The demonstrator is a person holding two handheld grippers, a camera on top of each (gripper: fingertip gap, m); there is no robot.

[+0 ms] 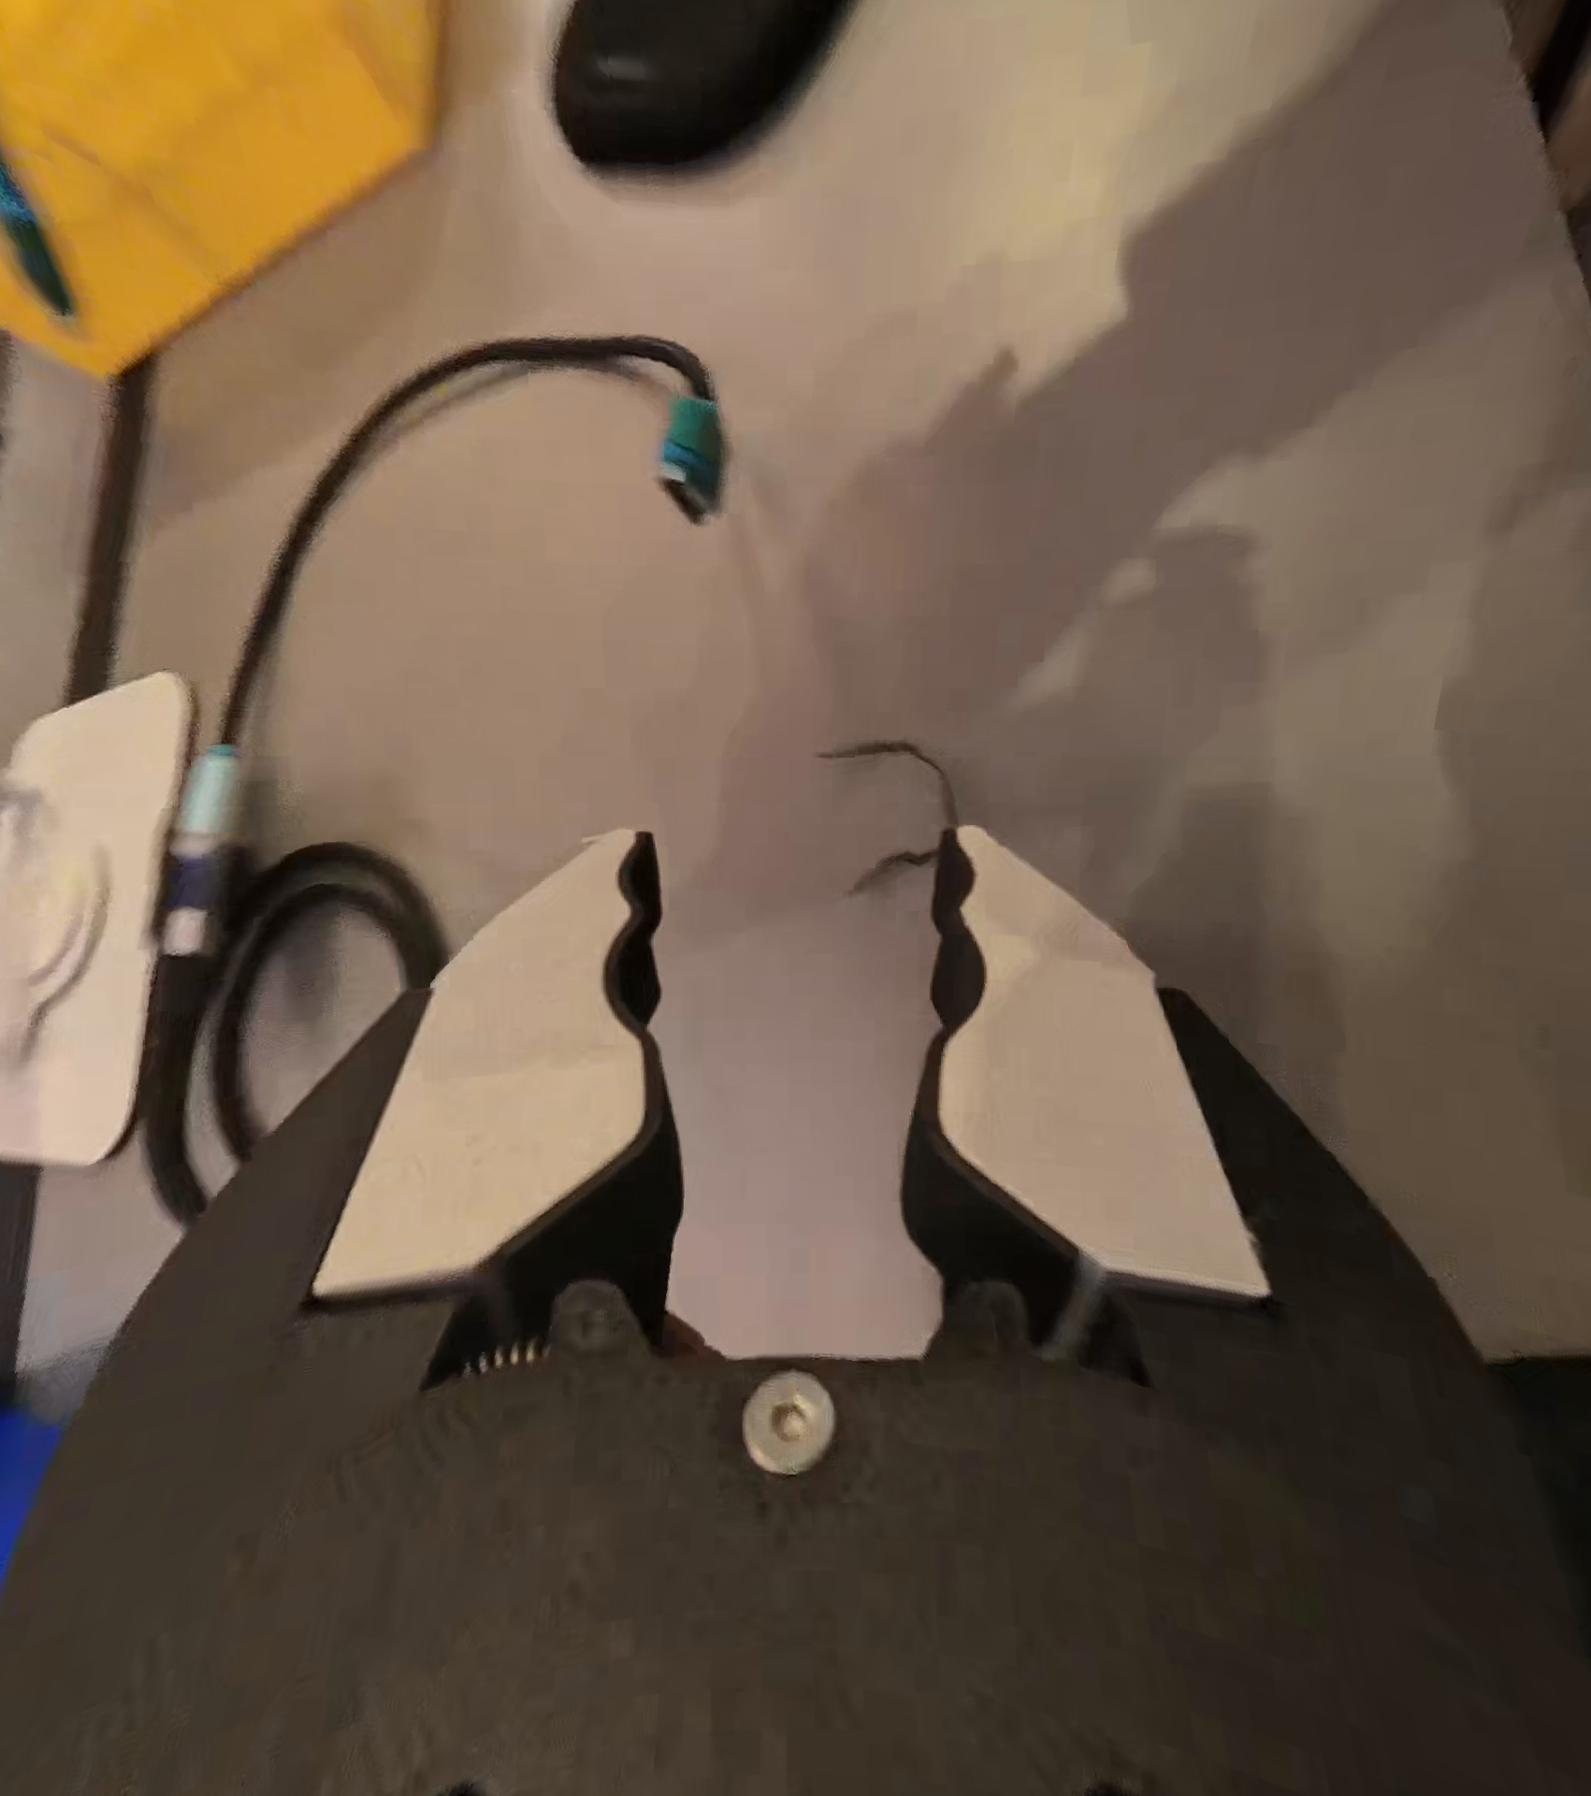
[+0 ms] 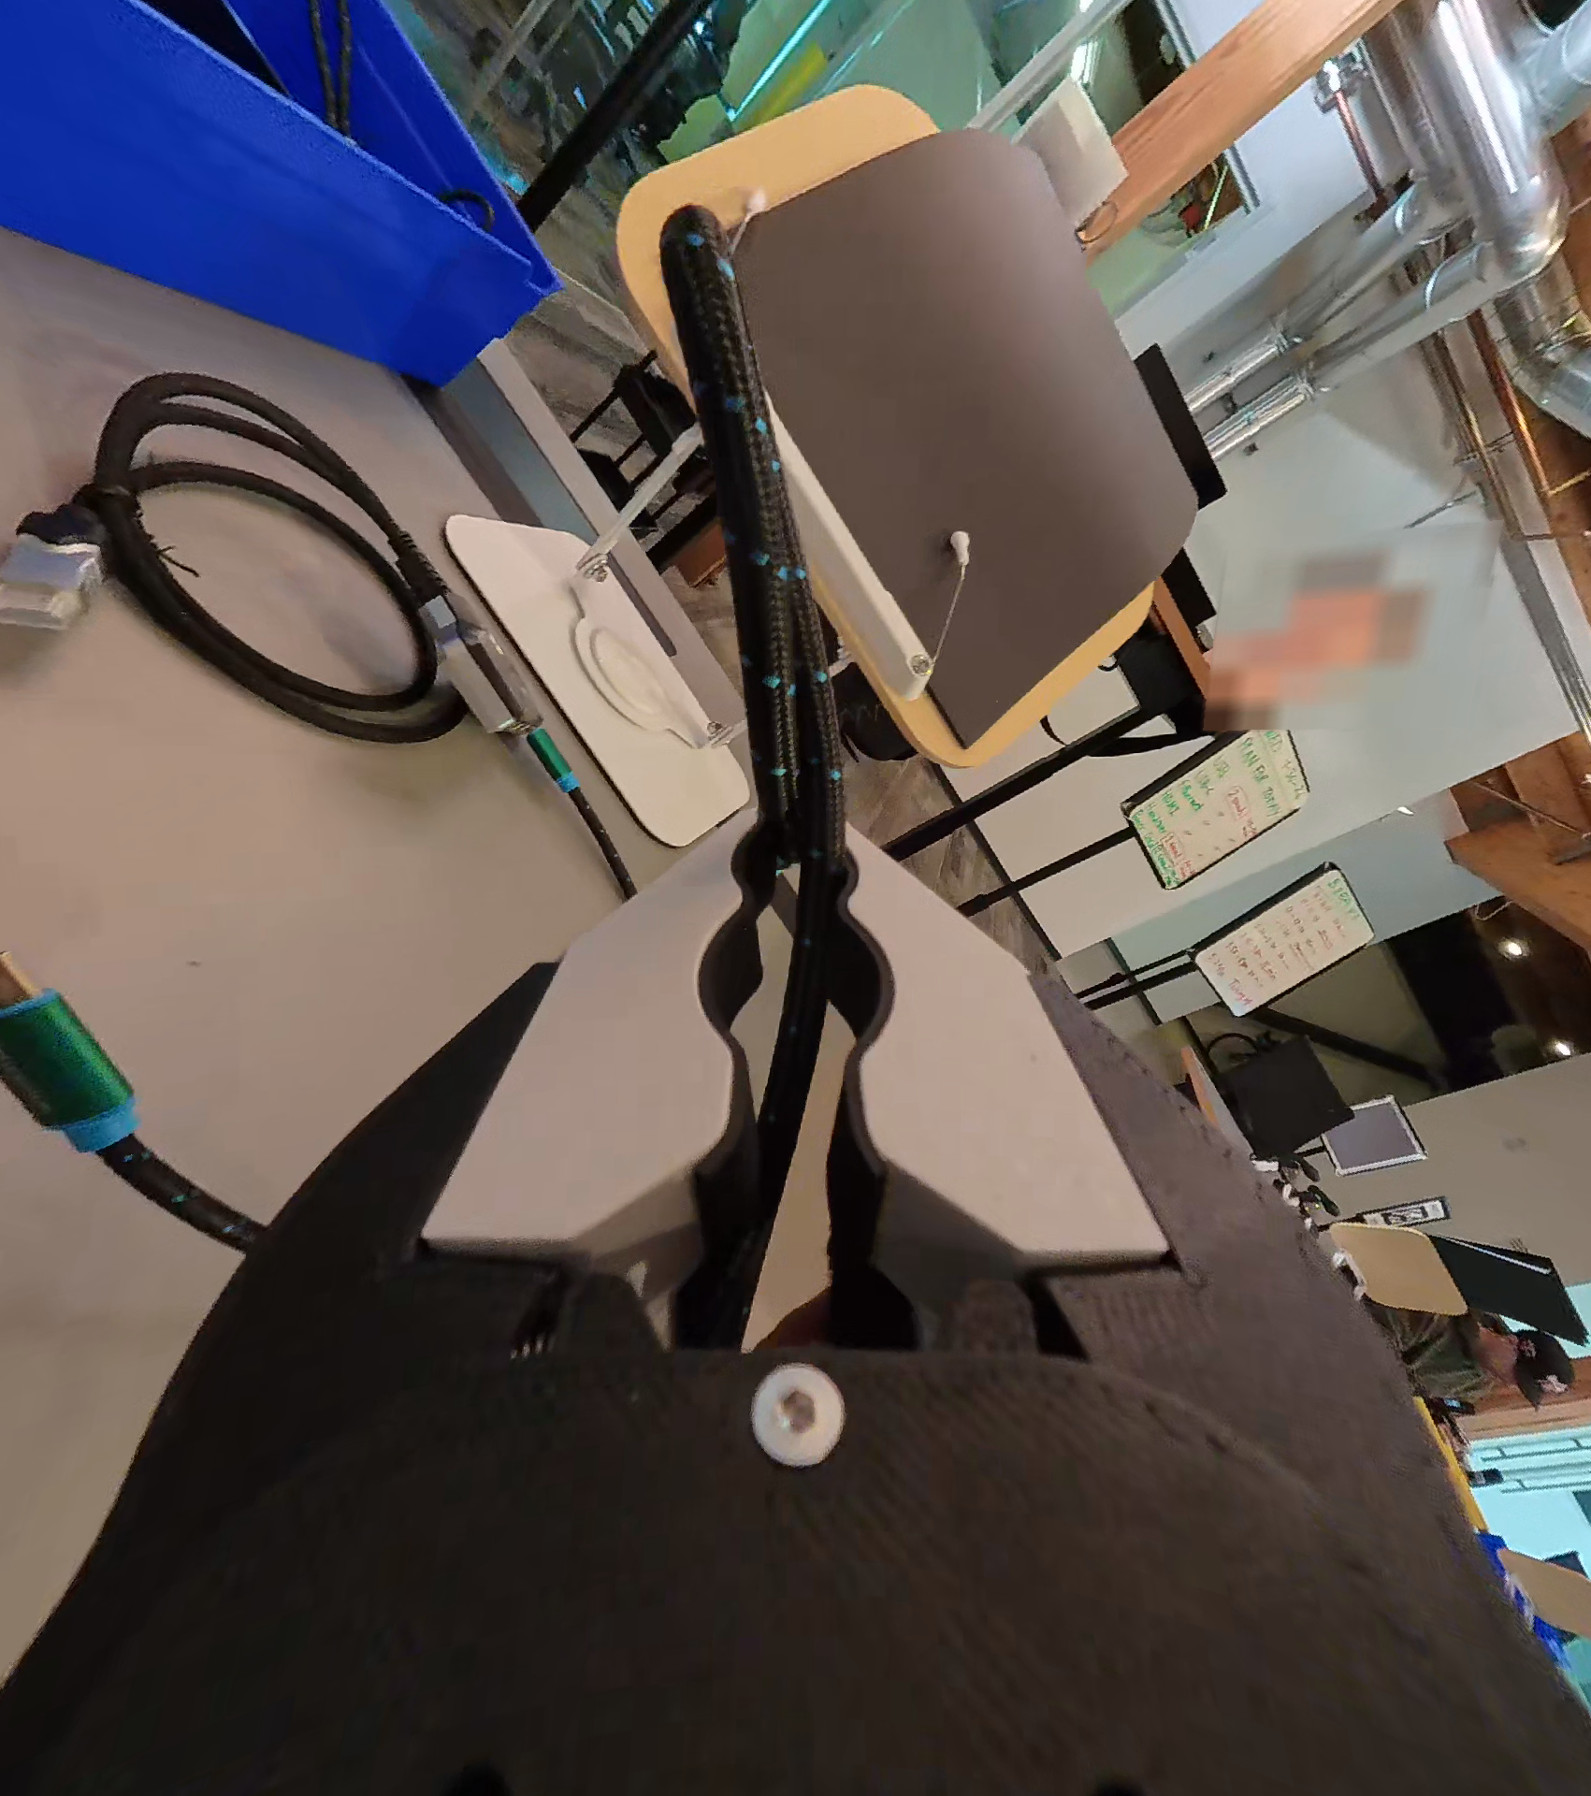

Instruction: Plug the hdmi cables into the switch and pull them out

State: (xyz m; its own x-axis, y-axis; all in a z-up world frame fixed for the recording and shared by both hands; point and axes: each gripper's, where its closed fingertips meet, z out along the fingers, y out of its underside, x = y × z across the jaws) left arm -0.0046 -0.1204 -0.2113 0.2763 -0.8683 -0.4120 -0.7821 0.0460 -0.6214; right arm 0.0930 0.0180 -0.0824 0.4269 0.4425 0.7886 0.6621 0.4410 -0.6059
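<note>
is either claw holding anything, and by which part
Right claw pinches the braided cable on its cord, not a plug. Left claw is open, holding nothing.

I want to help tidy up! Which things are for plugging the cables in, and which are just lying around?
For the job: switch, green plug, cable pinched in the right gripper, coiled cable, open left gripper.

Lying about: mouse, yellow box, blue bin, white stand.
</note>
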